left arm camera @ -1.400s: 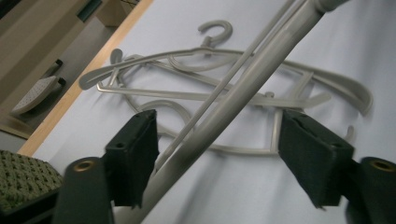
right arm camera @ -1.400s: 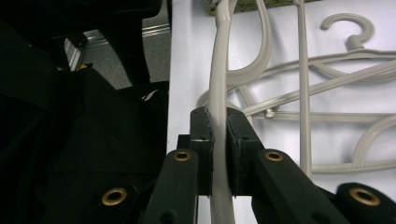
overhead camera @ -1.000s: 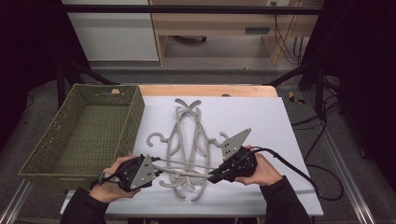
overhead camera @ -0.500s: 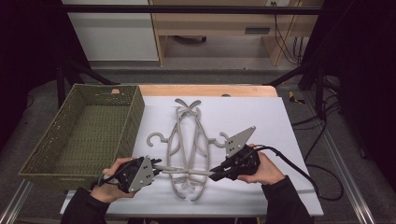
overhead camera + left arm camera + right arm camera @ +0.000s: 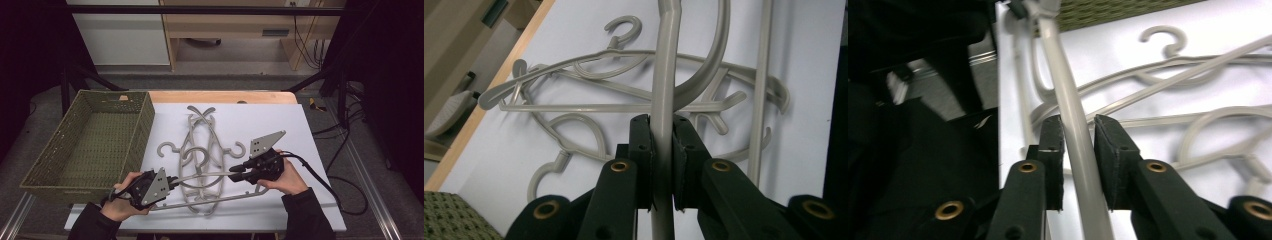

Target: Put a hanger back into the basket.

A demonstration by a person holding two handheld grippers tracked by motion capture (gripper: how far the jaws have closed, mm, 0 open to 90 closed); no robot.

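Moved: vs 1 s ago, both grippers sit a bit nearer the table's front edge w/ the hanger they share; pile looks unshifted
High view: left gripper [image 5: 172, 181] and right gripper [image 5: 234, 174] each at one end of a grey hanger [image 5: 202, 175]; it lies near front edge of white table [image 5: 300, 150], over the pile of hangers [image 5: 200, 145]; green basket [image 5: 95, 145] at left, nothing seen in it
Left gripper view: jaws clamped on hanger's arm [image 5: 663, 125]; pile beyond on table
Right gripper view: jaws straddle the arm [image 5: 1073, 140]; slight gap at one pad, so contact looks looser; can't tell if fully clamped
Hanger axis: long axis runs left-right across table, gripper to gripper; hook end not clear
Doing it well: prob. lifting it free; firm up right grip; raise both ends level so it doesn't snag the pile
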